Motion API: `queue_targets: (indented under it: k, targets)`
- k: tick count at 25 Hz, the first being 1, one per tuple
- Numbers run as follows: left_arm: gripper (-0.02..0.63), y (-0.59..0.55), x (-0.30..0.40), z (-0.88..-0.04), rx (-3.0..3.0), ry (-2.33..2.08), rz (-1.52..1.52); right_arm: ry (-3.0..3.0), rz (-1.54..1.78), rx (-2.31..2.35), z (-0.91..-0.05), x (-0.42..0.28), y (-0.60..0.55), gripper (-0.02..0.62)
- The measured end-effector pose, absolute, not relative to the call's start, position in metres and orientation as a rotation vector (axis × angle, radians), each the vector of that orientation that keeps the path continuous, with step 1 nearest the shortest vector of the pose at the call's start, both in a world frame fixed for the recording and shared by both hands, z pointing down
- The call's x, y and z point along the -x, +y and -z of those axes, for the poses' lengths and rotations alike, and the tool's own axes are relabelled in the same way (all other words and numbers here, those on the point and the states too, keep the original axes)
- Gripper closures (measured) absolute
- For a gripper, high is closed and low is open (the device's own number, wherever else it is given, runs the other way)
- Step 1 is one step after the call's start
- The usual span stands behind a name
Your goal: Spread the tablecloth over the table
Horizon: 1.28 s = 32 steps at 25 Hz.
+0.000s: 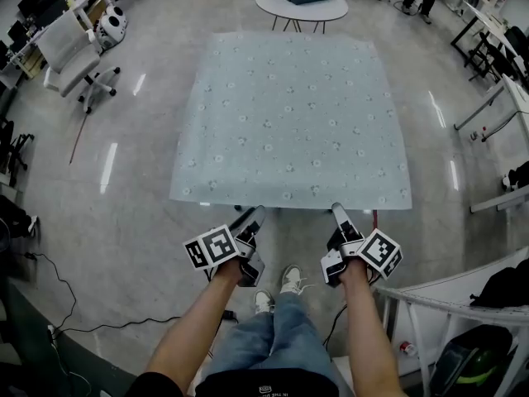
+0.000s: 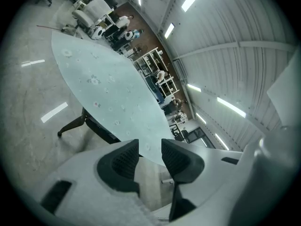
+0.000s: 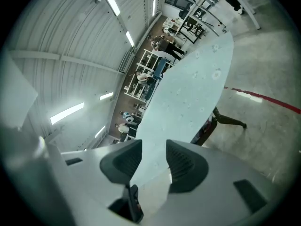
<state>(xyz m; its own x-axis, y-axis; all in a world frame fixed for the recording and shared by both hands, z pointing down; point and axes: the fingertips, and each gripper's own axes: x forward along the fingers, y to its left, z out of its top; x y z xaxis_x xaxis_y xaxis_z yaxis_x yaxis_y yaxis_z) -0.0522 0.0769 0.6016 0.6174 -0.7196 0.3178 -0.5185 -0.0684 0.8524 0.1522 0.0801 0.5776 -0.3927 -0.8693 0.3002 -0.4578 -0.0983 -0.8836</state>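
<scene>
Two grippers held side by side just short of the near edge of the tablecloth, left gripper and right gripper both clear of it. Jaws of each parted, nothing between them, gripping nothing. Pale and flower-dotted, spread flat across the table, covering its whole top, corners squared

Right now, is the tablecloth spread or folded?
Spread: the tablecloth lies flat, all four corners out, only table legs showing beneath.
</scene>
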Motion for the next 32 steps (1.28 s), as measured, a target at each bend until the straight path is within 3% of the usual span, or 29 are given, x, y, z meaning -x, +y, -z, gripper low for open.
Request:
queue_targets:
  k: [14, 32]
  targets:
    - [0.505, 0.072, 0.043, -0.454, -2.043, -1.058, 0.165, 2.101, 1.223, 1.514, -0.438, -0.124, 0.086, 0.467]
    - [0.602, 0.092, -0.005, -0.308, -2.542, -1.312, -0.200, 2.776, 0.375, 1.801, -0.295, -0.135, 0.111, 0.566]
